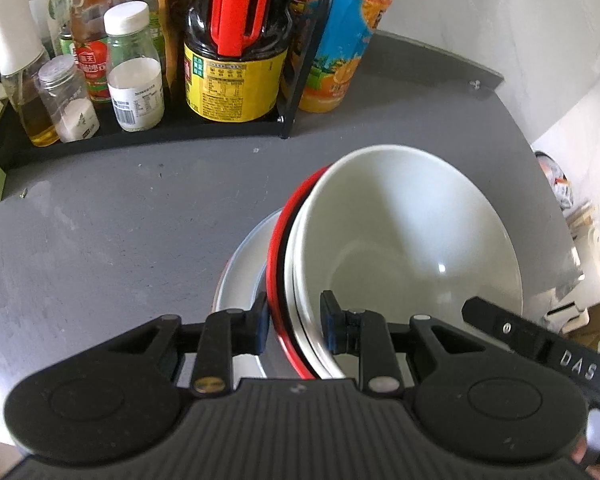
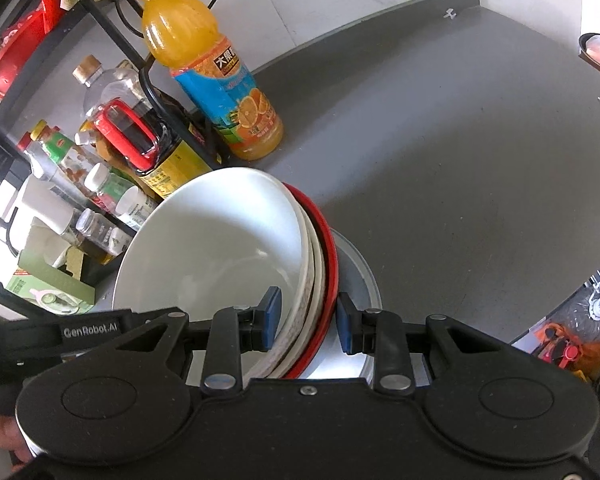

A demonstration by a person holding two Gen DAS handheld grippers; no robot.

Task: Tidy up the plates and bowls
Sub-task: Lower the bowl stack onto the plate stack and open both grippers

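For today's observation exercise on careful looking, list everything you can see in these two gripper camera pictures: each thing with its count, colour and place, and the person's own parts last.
White bowl: one, white, top of the stack, tilted.
Red-rimmed dish: one, red rim, nested under the white bowl.
Pale plate: one, white-grey, bottom of the stack on the countertop.
Countertop: one, grey.
Orange juice bottle: one, orange with blue label, beside the rack.
Condiment rack: one, black, back left, holding several bottles and jars.
Soy sauce bottle: one, dark with yellow label, red handle, in the rack.
Left gripper: black, blue pads straddling the stack's rims.
Right gripper: black, blue pads straddling the opposite rims.
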